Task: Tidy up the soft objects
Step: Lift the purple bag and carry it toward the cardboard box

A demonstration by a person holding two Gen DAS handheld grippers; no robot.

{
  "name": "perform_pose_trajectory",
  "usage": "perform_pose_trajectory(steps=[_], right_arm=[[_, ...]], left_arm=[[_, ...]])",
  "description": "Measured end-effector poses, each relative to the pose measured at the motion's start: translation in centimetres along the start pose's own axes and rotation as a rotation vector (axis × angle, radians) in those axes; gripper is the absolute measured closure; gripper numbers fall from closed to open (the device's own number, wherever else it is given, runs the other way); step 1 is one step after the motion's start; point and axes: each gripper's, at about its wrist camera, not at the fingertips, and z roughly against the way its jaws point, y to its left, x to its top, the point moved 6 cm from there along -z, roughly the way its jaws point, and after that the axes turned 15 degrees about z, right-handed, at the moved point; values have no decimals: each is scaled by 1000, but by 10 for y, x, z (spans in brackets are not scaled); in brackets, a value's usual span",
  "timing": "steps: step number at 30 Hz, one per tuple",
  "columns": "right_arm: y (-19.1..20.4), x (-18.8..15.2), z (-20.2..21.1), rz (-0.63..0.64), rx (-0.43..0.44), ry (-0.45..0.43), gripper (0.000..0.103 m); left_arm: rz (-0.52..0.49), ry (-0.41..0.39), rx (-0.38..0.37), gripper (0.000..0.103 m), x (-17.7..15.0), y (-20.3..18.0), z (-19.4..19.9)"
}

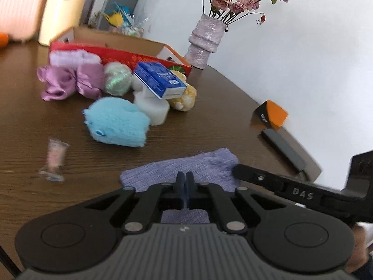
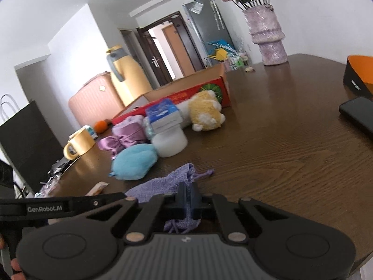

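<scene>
Nearest the cameras on the dark wooden table [image 1: 209, 121], a lavender drawstring pouch [image 1: 186, 165] lies flat, and both grippers meet at it. Seen from the left wrist, the left gripper [image 1: 186, 177] has its jaws pressed together over the pouch's near edge, the knitted fabric showing ahead of and beneath the fingers; it looks pinched on the cloth. From the right wrist view, the right gripper [image 2: 187, 190] is likewise clenched, with the pouch's gathered mouth and cord bunched at and under its fingers, so it grips the pouch too. Just behind the pouch sits a light blue plush toy [image 1: 117, 122], and behind that a white cylindrical foam piece [image 1: 152, 109] with a blue and white carton [image 1: 159, 79] resting tilted on top of it. A yellow and white plush toy [image 2: 206, 110] lies beside the foam piece, touching it. Left of the blue plush, behind the pouch, are a purple satin bow [image 1: 67, 81] and a pale green fluffy ball [image 1: 117, 78]. Farther back stands a shallow red cardboard box [image 1: 130, 56], open at the top. A small clear wrapped packet [image 1: 54, 158] lies left of the pouch, too blurred to identify. Beyond the box, by the wall, a lilac vase [image 1: 206, 39] holds dried pink roses [image 1: 235, 0].
</scene>
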Motion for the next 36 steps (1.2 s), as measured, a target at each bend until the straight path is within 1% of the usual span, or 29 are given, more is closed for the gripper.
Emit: perform_pose_trajectory(steps=[2,4,5,6,7,8,10,13,14,15,16,17,19,20,21,22,23,24,26,27,29,30,31,32,33,36], right_arm=[[8,-1,5,25,-14,7,98],[18,0,14,59,0,6,89],[22,0,18,72,23,2,86],[25,0,23,71,38,-19,69],[24,1,26,58,38,-35,53],[21,2,26,40,28,-43,51],[16,0,22,10,0,-38,53],[15,-6,13,-36,6,-20,53],[16,-9,10,-46,2,-14,53],[17,-12,7,-54,0,-7,57],[17,-15,5,-66,1,-4,68],[18,-17,2,-77,10,-3,72],[21,-19,-2,-94,40,-3,83],[22,-19,-3,-93,37,-4,85],[23,-19,-3,-83,33,-4,90],[24,-19,-4,-75,32,-3,91],[24,-19,-5,-72,32,1,91],[24,-20,-6,-72,32,7,92],[23,-21,-6,-61,20,17,93],[23,-22,-7,-56,8,24,93],[20,-25,-7,-59,2,29,93],[20,-25,-7,-66,6,27,93],[20,-25,-7,-65,5,27,93],[20,-25,-7,-57,2,26,93],[21,-25,-6,-52,2,24,93],[24,-21,-5,-38,7,17,94]], left_arm=[[-26,-40,33,98,-1,1,11],[-42,-54,53,94,-2,4,21],[-40,-61,61,85,-3,7,26],[-27,-59,69,67,-3,11,26],[-9,-58,78,59,-3,16,25],[11,-64,91,55,-3,20,24],[27,-61,108,55,-2,26,20],[63,-37,77,56,-2,32,15],[69,-28,67,59,-3,33,14],[78,-12,50,67,-3,33,12],[87,2,35,70,-3,34,11],[101,15,21,74,-4,35,10],[112,23,2,76,-4,36,11],[107,21,-1,76,-4,35,11],[107,17,0,74,-4,35,12],[111,13,4,72,-5,35,11],[118,-2,12,64,-4,36,13],[115,-18,25,54,-4,37,14],[106,-35,32,51,-4,37,16],[110,-24,27,51,-5,38,15],[128,-17,21,51,-5,40,14],[127,-15,20,56,-4,40,14],[124,-14,14,62,-4,39,14],[116,-7,0,81,-4,38,14],[106,3,-10,92,-5,36,14],[74,-4,-5,98,-6,32,14]])
